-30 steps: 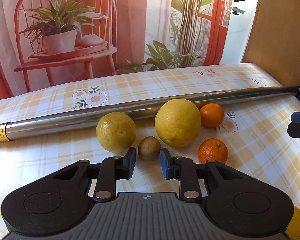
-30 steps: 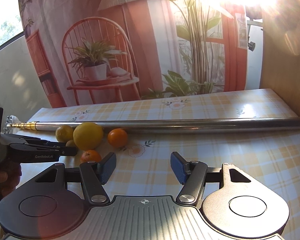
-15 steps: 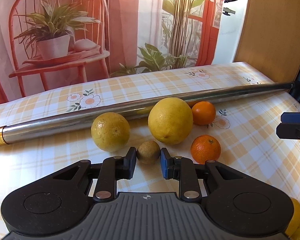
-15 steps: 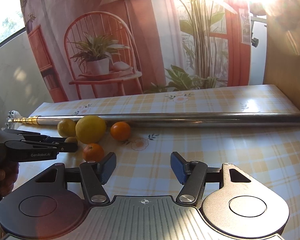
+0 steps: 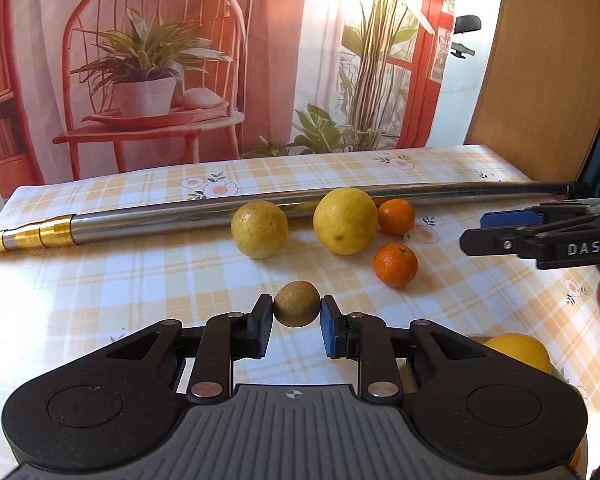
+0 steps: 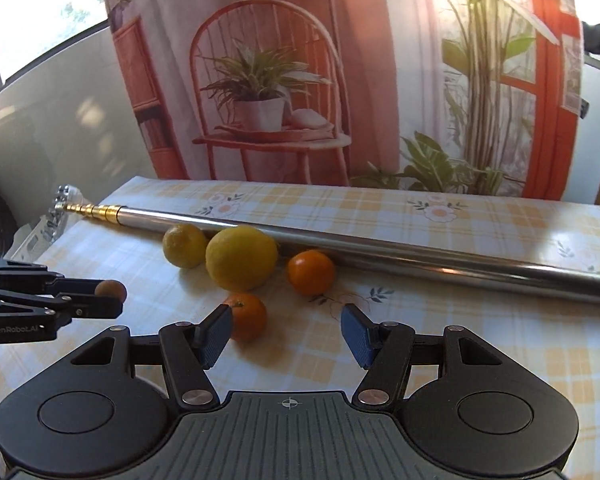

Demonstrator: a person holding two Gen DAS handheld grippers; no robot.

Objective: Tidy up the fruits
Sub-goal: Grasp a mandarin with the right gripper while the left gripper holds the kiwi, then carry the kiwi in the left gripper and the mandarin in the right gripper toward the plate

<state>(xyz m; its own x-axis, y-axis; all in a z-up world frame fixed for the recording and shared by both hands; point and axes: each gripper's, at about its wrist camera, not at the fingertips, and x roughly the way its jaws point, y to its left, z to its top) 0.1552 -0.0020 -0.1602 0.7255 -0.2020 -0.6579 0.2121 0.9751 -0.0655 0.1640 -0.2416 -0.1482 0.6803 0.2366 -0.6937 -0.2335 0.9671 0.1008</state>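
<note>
Left tool point(image 5: 296, 312) pinches the kiwi point(image 5: 297, 309); right tool point(image 6: 287, 332), spread, has the near orange point(image 6: 249, 315) at its 11 o'clock.

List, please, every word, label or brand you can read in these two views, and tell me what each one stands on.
"DAS" in white letters on the side of the right gripper, seen from the left wrist view.
"GenRobot.AI" in small pale letters on the side of the left gripper, which is shut on the kiwi, seen from the right wrist view.
No other writing is legible.
</note>
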